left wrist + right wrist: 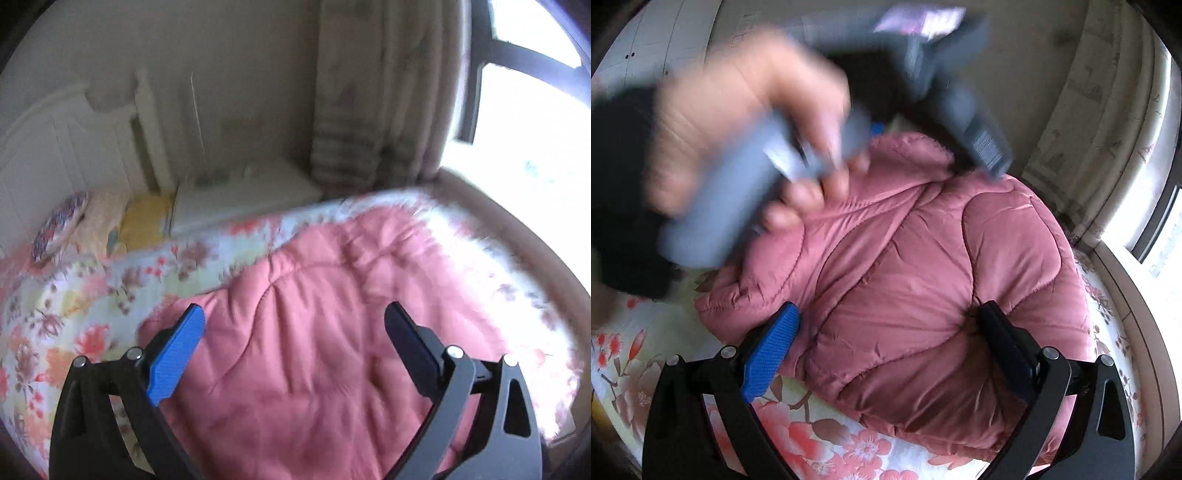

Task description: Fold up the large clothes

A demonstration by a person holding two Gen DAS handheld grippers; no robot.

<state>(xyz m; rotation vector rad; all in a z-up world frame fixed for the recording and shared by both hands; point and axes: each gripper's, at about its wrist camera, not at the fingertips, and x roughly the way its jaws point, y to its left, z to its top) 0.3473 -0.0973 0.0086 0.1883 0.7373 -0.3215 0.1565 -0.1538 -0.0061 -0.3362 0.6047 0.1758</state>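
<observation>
Pink jacket (pixel 905 266) lies between the right gripper (pixel 888 314)'s spread jaws.

The jacket (pixel 905 258) lies on the bed (pixel 820 439) before my right gripper (pixel 888 325), pillows (pixel 59 229) at the headboard (pixel 55 147) behind-left.

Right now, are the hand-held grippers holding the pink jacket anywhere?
No. Both are open: the left hand-held gripper above the pink jacket, the right hand-held gripper straddling its padded bulk unclosed.
</observation>
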